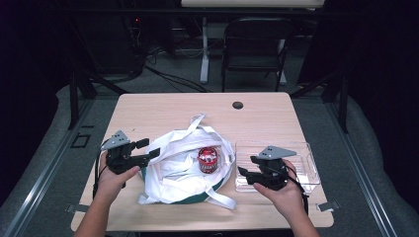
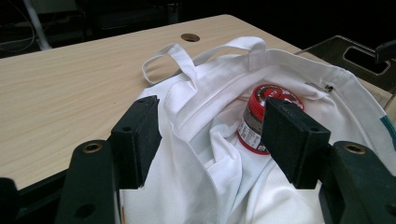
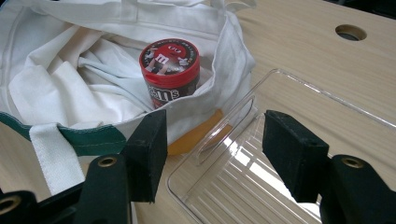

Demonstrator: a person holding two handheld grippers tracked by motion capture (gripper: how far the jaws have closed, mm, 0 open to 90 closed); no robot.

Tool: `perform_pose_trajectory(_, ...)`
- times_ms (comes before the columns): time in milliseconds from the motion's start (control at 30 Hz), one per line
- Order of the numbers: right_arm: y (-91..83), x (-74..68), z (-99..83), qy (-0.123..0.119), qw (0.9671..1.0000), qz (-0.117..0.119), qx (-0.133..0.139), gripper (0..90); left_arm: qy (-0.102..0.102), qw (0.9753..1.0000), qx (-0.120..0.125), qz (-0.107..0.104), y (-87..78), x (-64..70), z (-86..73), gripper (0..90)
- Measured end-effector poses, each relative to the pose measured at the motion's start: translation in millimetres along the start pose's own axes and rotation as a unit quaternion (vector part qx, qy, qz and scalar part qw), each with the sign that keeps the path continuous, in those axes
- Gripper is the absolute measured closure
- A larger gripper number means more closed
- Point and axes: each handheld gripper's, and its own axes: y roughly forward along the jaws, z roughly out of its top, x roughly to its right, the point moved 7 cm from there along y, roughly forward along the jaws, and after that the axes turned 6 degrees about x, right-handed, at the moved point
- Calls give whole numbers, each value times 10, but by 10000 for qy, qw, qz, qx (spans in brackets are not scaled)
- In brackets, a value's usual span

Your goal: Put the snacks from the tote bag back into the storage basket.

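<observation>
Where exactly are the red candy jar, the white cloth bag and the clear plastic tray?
red candy jar [image 3: 169, 58]: right gripper view, on its printed lid.
white cloth bag [image 1: 173, 168]: high view, on the crumpled cloth inside.
clear plastic tray [image 3: 261, 186]: right gripper view, on its ribbed floor.

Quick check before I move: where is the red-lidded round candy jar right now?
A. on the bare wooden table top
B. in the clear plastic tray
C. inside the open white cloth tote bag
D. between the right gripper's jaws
C: the red-lidded round candy jar sits among the folds inside the open white cloth tote bag, while the clear plastic tray is empty and the right gripper is open over the tray's edge.
</observation>
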Motion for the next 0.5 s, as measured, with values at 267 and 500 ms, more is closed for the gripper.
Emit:
perform_pose_trajectory(267,39,-5,-47,-28,9999,-11,-104,415,-18,10000,-47,9,10,0,-14,374)
perform_pose_trajectory(500,61,-9,-50,-17,9999,-71,-101,410,-38,10000,-27,36,-25,-4,-7,374)
